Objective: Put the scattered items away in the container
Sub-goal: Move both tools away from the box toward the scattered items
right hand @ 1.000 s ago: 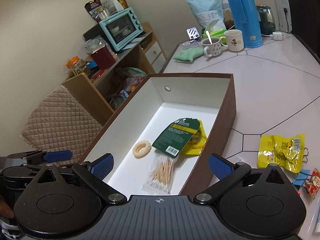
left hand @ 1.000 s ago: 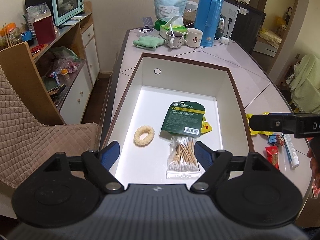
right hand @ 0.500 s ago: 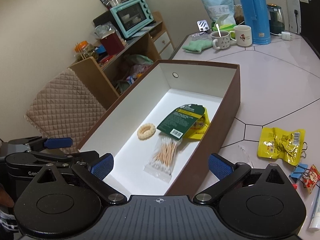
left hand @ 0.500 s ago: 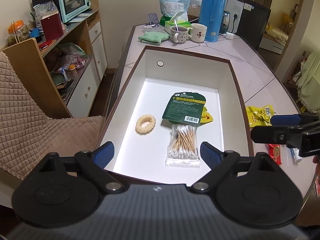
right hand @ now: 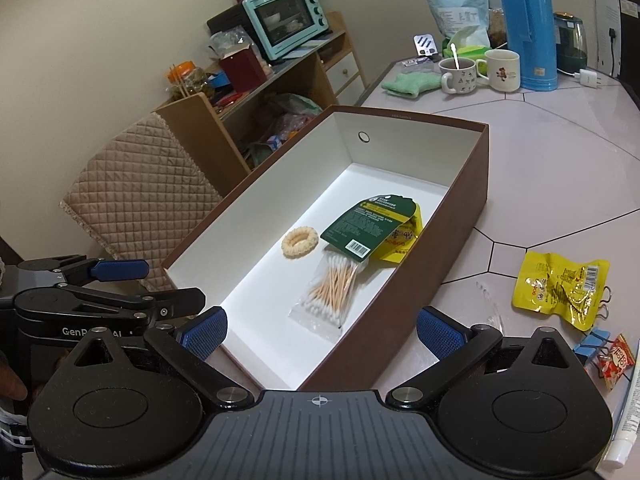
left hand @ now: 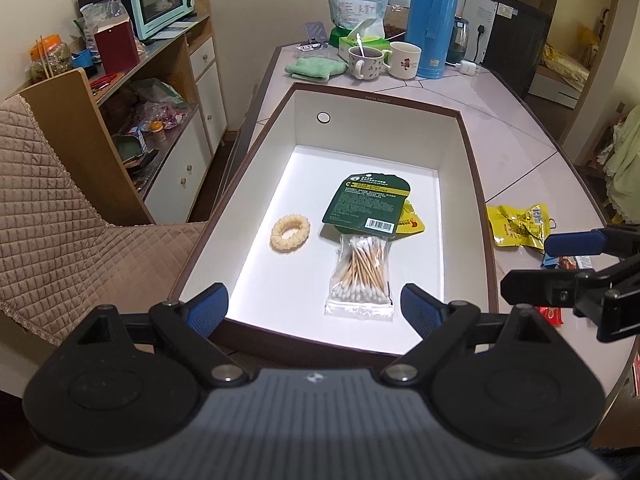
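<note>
While both grippers hung over the near end of the brown box (left hand: 472, 184), neither held anything. The left gripper (left hand: 314, 308) had its blue pads spread wide above the box's near rim, with nothing between them. The right gripper (right hand: 320, 330) likewise stood wide open over the box's near right corner, its jaws empty. Inside the box, on its white floor, lay four items: a cream ring-shaped hair tie (left hand: 290, 234) toward the left wall, a clear bag of cotton swabs (left hand: 362, 276) toward the near end, a dark green packet (left hand: 370, 204) beyond the swabs and overlapping the top of that bag, and a yellow sachet (left hand: 412, 222) partly under the green packet toward the box's right wall. Outside the box, on the tiled table (right hand: 540, 152), a crumpled yellow snack packet (right hand: 560, 288) lay to the box's right, well clear of its wall. Nearer the camera than that packet were blue binder clips (right hand: 592, 346), a small red packet (right hand: 618, 360) and a white tube (right hand: 624, 424), all to the box's right. Beyond the box's far end stood two mugs (left hand: 384, 62), a folded green cloth (left hand: 316, 69) and a blue flask (left hand: 434, 16).
</note>
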Demonstrator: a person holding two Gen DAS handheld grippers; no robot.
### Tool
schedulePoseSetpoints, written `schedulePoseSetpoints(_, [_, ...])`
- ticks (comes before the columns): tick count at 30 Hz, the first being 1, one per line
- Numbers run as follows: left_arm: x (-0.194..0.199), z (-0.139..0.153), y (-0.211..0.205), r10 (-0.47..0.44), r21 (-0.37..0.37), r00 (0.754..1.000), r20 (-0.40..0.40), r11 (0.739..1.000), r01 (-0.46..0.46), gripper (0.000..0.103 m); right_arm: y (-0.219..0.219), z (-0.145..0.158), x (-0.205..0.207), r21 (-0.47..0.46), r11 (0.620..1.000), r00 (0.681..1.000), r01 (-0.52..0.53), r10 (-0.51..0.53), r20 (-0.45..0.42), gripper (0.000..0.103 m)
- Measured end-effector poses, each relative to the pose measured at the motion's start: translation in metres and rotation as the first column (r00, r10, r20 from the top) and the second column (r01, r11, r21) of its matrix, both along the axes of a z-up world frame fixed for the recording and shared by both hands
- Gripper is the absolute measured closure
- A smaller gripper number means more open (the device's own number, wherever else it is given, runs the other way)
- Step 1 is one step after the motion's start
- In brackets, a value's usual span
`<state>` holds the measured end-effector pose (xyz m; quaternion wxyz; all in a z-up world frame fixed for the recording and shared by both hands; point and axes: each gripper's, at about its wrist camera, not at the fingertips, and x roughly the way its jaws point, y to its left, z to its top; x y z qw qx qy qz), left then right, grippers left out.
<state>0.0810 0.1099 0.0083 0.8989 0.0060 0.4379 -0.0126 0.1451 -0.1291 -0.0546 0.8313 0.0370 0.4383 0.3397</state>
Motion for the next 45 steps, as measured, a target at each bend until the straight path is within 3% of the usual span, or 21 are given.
schedulePoseSetpoints(28, [-0.036,0.004,-0.035,0.116,0.029,0.993,-0.011,0.993,-0.115,0.012,-0.029,-0.006,-0.003,0.009,0.993,0.993,-0.118,0.118,-0.016,0.0])
schedulePoseSetpoints(37, [-0.033,0.002,-0.07,0.083,0.031,0.996,-0.017,0.996,-0.082,0.012,-0.077,-0.006,0.002,0.001,0.999,0.998,-0.053,0.053,-0.022,0.0])
schedulePoseSetpoints(45, [-0.021,-0.001,-0.12,-0.015,0.029,1.0,-0.013,0.999,0.015,0.012,-0.154,-0.009,0.012,-0.02,0.992,0.992,0.121,-0.122,-0.032,0.0])
